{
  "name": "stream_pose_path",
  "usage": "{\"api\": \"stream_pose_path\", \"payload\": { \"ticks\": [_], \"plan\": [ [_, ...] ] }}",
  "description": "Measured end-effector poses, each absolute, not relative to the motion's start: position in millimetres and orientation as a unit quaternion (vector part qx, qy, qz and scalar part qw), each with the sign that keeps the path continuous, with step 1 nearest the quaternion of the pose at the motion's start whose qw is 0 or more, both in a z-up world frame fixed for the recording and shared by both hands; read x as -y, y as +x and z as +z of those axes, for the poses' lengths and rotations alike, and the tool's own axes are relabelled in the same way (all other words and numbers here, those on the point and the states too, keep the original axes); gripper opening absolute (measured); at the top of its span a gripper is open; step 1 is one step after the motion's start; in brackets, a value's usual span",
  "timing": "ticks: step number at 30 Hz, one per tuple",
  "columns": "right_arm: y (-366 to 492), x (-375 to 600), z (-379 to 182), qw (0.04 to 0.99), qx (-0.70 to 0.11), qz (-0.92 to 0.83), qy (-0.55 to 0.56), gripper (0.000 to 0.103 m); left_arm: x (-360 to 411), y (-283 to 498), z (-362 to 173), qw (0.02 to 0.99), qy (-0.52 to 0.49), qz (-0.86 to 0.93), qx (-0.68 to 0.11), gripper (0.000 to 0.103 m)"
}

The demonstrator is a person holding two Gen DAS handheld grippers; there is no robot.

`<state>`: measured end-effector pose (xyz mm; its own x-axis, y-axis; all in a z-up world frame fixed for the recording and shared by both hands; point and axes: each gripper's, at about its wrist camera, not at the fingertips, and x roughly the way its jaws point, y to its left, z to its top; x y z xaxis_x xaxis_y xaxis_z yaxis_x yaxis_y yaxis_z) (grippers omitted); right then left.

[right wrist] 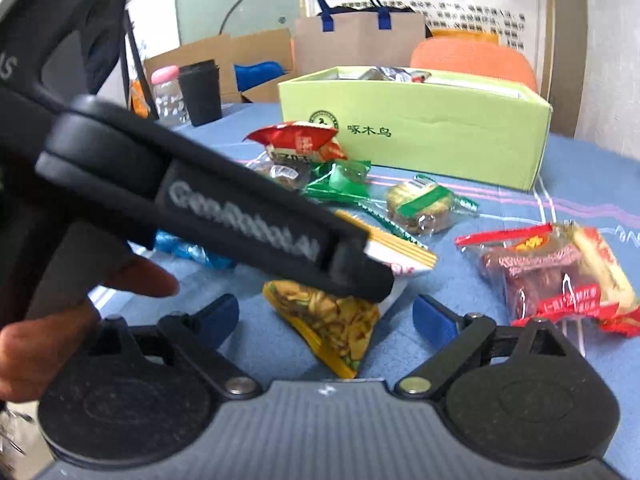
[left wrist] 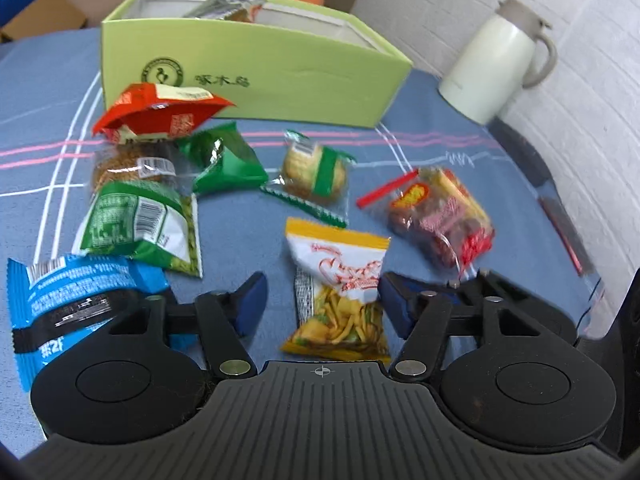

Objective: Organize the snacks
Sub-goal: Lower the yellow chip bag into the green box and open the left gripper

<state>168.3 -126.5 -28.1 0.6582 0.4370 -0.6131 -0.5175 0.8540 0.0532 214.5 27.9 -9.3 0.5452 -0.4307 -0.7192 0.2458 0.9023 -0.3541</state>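
Note:
A yellow-and-white snack packet [left wrist: 336, 292] lies on the blue tablecloth [left wrist: 248, 240] between the pads of my left gripper [left wrist: 323, 306]. Its right pad meets the packet's edge, and a strip of cloth shows beside the left pad, so it stands open. In the right wrist view the left gripper's black finger [right wrist: 352, 272] lies over the same packet [right wrist: 332, 320]. My right gripper [right wrist: 326, 322] is open around the packet's near end without touching it. The lime-green box [left wrist: 280, 80] stands behind, with a wrapped snack [left wrist: 228, 6] inside.
Loose snacks lie around: a red packet [left wrist: 160, 112], a green one [left wrist: 224, 160], a wrapped biscuit [left wrist: 316, 172], a dates bag [left wrist: 440, 216], a green pea bag [left wrist: 140, 224], a blue packet [left wrist: 68, 292]. A white jug [left wrist: 496, 64] stands right; a black cup [right wrist: 200, 92] far left.

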Motion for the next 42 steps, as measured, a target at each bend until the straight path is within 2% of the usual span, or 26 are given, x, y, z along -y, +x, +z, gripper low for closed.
{"api": "stream_pose_path", "payload": {
  "ticks": [1, 2, 4, 12, 18, 22, 32, 34, 36, 37, 38, 42],
  "plan": [
    [166.7, 124.9, -26.4, 0.91, -0.312, 0.265, -0.068, 0.077, -27.9, 213.2, -10.9, 0.865, -0.115, -0.208, -0.441, 0.017],
    [166.6, 127.1, -24.1, 0.91, -0.313, 0.264, -0.064, 0.07, -28.7, 211.8, -11.1, 0.863, -0.122, -0.211, -0.442, 0.017],
    [168.5, 132.5, -19.1, 0.909, -0.312, 0.27, -0.06, 0.069, -28.1, 209.2, -8.6, 0.865, -0.124, -0.209, -0.439, 0.015],
    [182.0, 152.2, 20.9, 0.924, -0.266, 0.265, -0.069, 0.073, -22.3, 232.7, 38.0, 0.875, -0.143, -0.223, -0.406, 0.014],
    [251.1, 156.5, 59.8, 0.939, -0.216, 0.243, -0.113, 0.073, -10.5, 303.6, 81.6, 0.886, -0.149, -0.233, -0.373, 0.014],
    [313.4, 158.8, 73.6, 0.938, -0.215, 0.239, -0.134, 0.073, -2.6, 365.7, 99.7, 0.892, -0.148, -0.227, -0.361, 0.015],
    [399.3, 157.8, 29.7, 0.92, -0.27, 0.251, -0.13, 0.072, 14.9, 459.9, 55.1, 0.88, -0.132, -0.187, -0.416, 0.015],
    [406.6, 160.5, 28.0, 0.919, -0.276, 0.259, -0.11, 0.073, 11.9, 460.4, 48.4, 0.882, -0.131, -0.184, -0.413, 0.016],
    [407.6, 160.1, 28.1, 0.92, -0.274, 0.26, -0.107, 0.079, 10.2, 460.1, 46.0, 0.884, -0.129, -0.181, -0.412, 0.019],
    [405.9, 158.4, 29.9, 0.921, -0.271, 0.256, -0.11, 0.082, 9.8, 458.5, 46.3, 0.886, -0.127, -0.181, -0.408, 0.031],
    [402.1, 158.6, 33.7, 0.924, -0.264, 0.253, -0.114, 0.088, 8.8, 456.1, 47.9, 0.888, -0.126, -0.179, -0.405, 0.038],
    [363.1, 168.8, 58.7, 0.937, -0.225, 0.24, -0.116, 0.093, 2.3, 426.1, 67.0, 0.909, -0.113, -0.162, -0.368, 0.045]
  ]
}}
